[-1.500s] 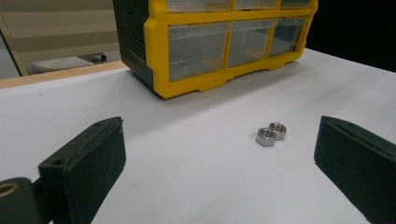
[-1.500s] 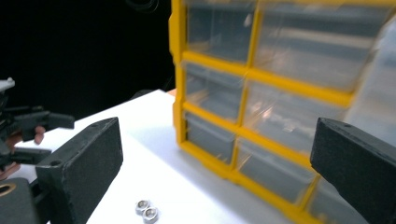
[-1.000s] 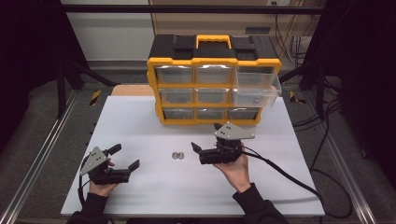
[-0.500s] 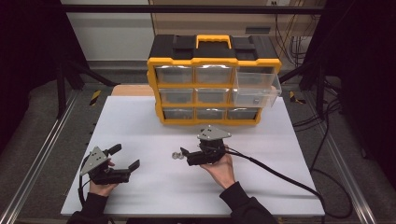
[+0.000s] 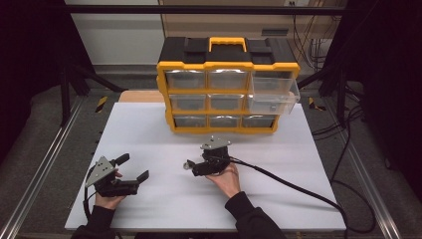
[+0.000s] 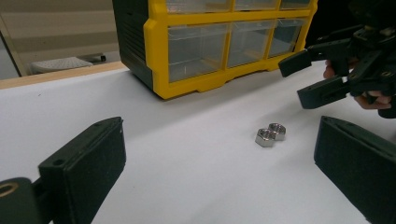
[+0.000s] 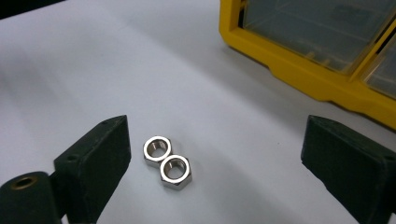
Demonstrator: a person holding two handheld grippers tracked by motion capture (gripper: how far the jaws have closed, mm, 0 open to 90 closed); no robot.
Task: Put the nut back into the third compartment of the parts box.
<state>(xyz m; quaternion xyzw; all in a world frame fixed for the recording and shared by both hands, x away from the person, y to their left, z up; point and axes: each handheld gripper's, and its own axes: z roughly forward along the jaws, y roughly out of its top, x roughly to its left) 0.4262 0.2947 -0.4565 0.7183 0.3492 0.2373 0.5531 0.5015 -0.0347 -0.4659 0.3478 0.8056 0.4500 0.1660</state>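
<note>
Two shiny steel hex nuts [image 7: 166,160] lie flat and touching on the white table [image 5: 149,129]. My right gripper [image 7: 215,142] is open and low over the table, and the nuts sit between its jaws, closer to the left one. In the high view the right gripper [image 5: 190,166] points left at mid-table, with the nuts [image 5: 186,165] at its tips. My left gripper [image 5: 133,168] rests open near the front left, empty. From the left gripper view [image 6: 219,144] the nuts [image 6: 271,134] lie ahead, with the right gripper [image 6: 307,77] just beyond them.
A yellow and black drawer cabinet [image 5: 229,84] stands at the back of the table; its clear drawer at the upper right [image 5: 274,94] is pulled out. A black cable [image 5: 298,191] trails from the right gripper toward the front right edge.
My right gripper has moved left across the table and down to the two nuts, which now lie between its open jaws. The left gripper has stayed put.
</note>
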